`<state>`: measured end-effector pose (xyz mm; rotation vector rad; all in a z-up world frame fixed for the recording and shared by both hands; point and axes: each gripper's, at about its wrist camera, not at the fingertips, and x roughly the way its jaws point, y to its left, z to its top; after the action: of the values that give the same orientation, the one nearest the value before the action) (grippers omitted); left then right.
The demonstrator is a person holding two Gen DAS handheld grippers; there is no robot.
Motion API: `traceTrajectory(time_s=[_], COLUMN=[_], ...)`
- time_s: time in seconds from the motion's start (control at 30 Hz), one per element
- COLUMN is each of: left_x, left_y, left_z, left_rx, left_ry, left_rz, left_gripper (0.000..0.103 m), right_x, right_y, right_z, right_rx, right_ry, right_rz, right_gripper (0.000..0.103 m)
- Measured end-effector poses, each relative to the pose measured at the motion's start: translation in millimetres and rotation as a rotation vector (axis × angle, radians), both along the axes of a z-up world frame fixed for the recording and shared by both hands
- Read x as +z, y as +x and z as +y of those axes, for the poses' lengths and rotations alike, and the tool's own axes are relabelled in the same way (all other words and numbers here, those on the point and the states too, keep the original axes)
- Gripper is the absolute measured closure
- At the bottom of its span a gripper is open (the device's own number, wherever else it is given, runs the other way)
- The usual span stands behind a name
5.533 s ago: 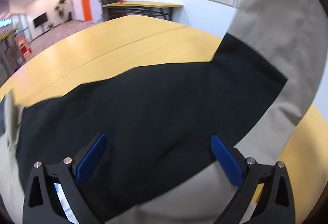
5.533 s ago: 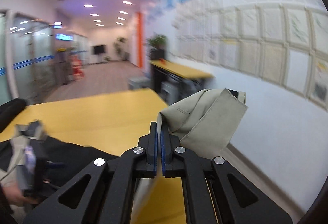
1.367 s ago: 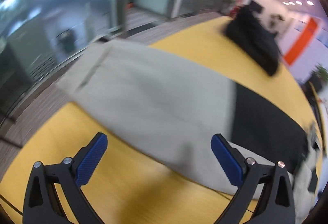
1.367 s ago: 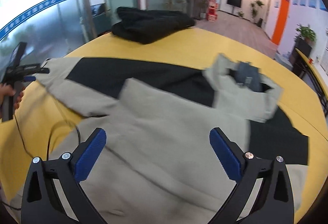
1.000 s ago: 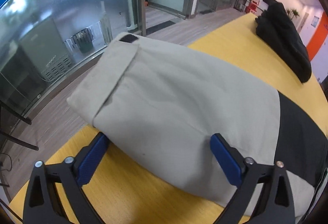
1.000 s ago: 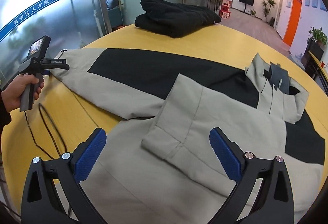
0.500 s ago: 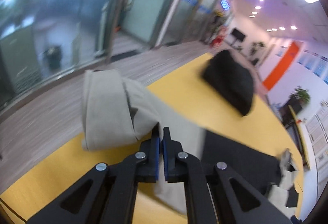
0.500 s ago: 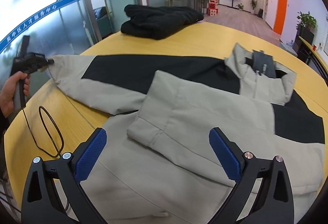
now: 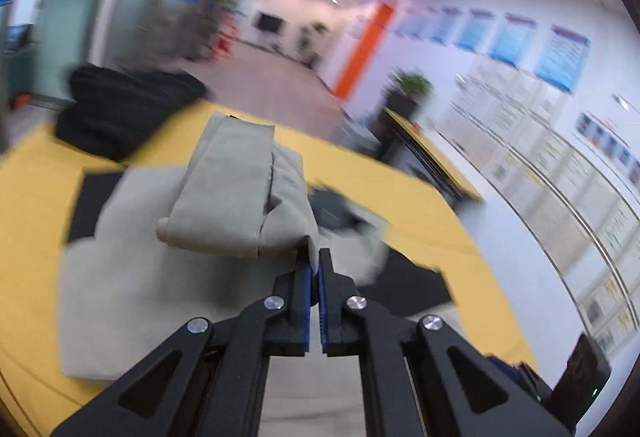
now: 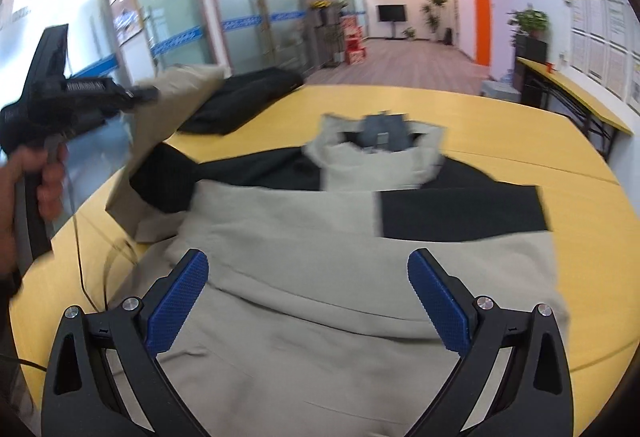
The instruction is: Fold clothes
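Note:
A beige and black jacket lies spread on the yellow table, collar at the far side, one sleeve folded across its front. My left gripper is shut on the cuff of the other beige sleeve and holds it lifted above the jacket body. In the right wrist view the left gripper shows at the left with the sleeve hanging from it. My right gripper is open and empty, low over the jacket's lower half.
A folded black garment lies on the table's far left part, also in the left wrist view. A black cable trails over the table's left edge. A second yellow table stands by the right wall.
My left gripper, open around the sleeve end a second ago, has shut on the cuff and lifted it up and inward over the jacket. The right gripper stays open, nearly still.

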<state>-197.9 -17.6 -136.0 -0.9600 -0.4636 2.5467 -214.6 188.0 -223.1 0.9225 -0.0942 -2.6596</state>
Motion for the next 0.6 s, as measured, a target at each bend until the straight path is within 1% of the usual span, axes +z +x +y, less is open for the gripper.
traceTrajectory(time_s=[0.03,0.13,0.23,0.33,0.4,0.53,0.57,0.6], left_x=[-9.6,-35.2,-61.2,-79.4,-88.7,-96.7,-96.5,-99.8], left_y=[-1.3,4.5,6.6,17.2,27.4,36.8,37.0,36.7], left_z=[31.9,107.5,166.8,193.1,202.1,221.9,229.3,234.8], left_rx=[-0.040,-0.106,-0.159,-0.212,-0.243,-0.314,-0.326,-0.338], left_ry=[0.003,-0.007,-0.009,-0.014,-0.012,-0.019,-0.025,-0.041], left_rz=[-0.023,-0.075,-0.125,-0.142,-0.146,-0.126,-0.121,-0.124], left_gripper=[0.100,0.100,0.100,0.100,0.100,0.101,0.100,0.096], right_x=[-0.4,-5.7,-11.7,-13.7,-14.5,-14.2,-13.3,-11.4], right_y=[2.6,10.9,19.3,25.0,27.5,28.8,28.2,27.8], right_z=[16.1,63.9,105.1,136.3,150.1,163.5,164.5,164.3], right_rx=[-0.023,-0.091,-0.152,-0.199,-0.217,-0.239,-0.242,-0.248], right_ry=[-0.008,-0.022,-0.025,-0.030,-0.033,-0.034,-0.033,-0.028], right_rz=[-0.001,-0.012,-0.027,-0.030,-0.029,-0.015,-0.010,-0.001], right_gripper=[0.002,0.002,0.002,0.002,0.002,0.002,0.002,0.002])
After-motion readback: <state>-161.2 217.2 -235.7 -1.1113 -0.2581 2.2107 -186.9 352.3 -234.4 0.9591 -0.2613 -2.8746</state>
